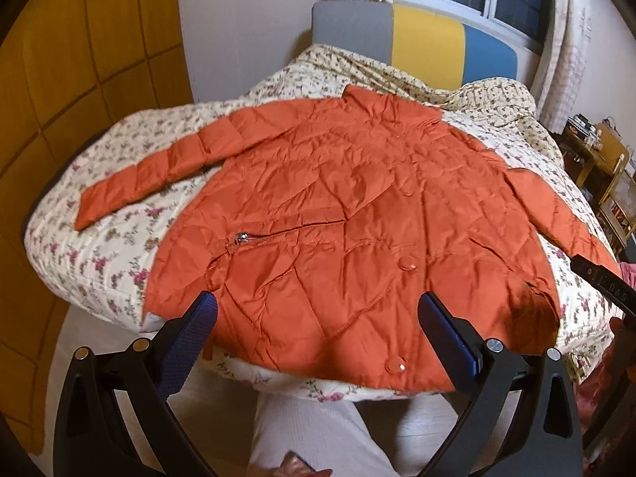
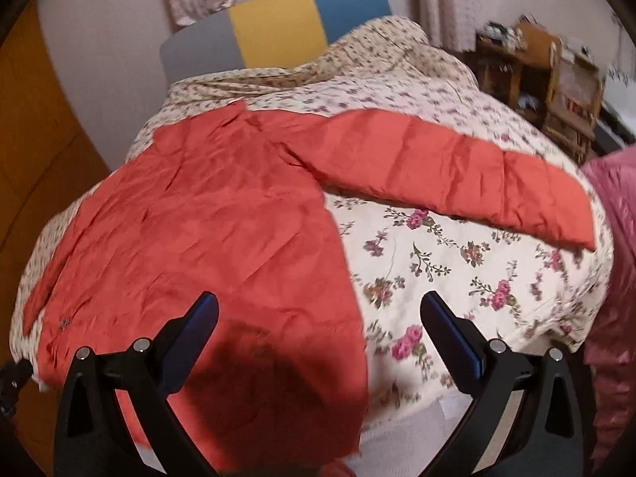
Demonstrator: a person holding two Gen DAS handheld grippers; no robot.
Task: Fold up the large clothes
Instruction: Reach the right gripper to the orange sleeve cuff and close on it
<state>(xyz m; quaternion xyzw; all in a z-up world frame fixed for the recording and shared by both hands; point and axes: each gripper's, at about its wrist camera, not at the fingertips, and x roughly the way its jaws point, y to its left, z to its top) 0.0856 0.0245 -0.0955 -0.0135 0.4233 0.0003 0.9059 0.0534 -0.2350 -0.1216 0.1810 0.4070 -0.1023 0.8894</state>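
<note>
Orange quilted nylon: one puffer jacket [image 1: 349, 214], laid face up and spread flat on the bed [image 1: 99, 246], collar toward the headboard [image 1: 417, 39], hem at the near edge where I stand.

Item, left sleeve [image 1: 159, 175]: stretched out to the side on the floral quilt [image 2: 457, 262], cuff well apart from the body.

Item, right sleeve [image 2: 449, 171]: likewise extended, its cuff near the far right edge of the bed, beside a pink cover [image 2: 612, 238].

Item, my left hand-held gripper [image 1: 318, 310]: released, jaws wide apart, hovering over the hem and holding nothing.

Item, my right hand-held gripper [image 2: 318, 310]: released as well, jaws spread, poised over the jacket's right side edge and the bare quilt next to it.

Status, by my judgement: no fold made yet; the jacket is only laid out.

Hazards noted:
- Slick, puffy fabric. A shallow pinch may catch only the outer shell, so the layer slides out mid-fold.
- Quilt beneath is soft and loose. Biting too deep could take quilt together with jacket and drag the bedding along.
- Hem lies at the bed's edge, part of it hanging over. A pull toward me could slip the whole garment to the floor [image 1: 417, 417].
- Trapped air in the padding may spring a folded sleeve back open.
- Right view is blurred, so my aim at the side edge is uncertain.
</note>
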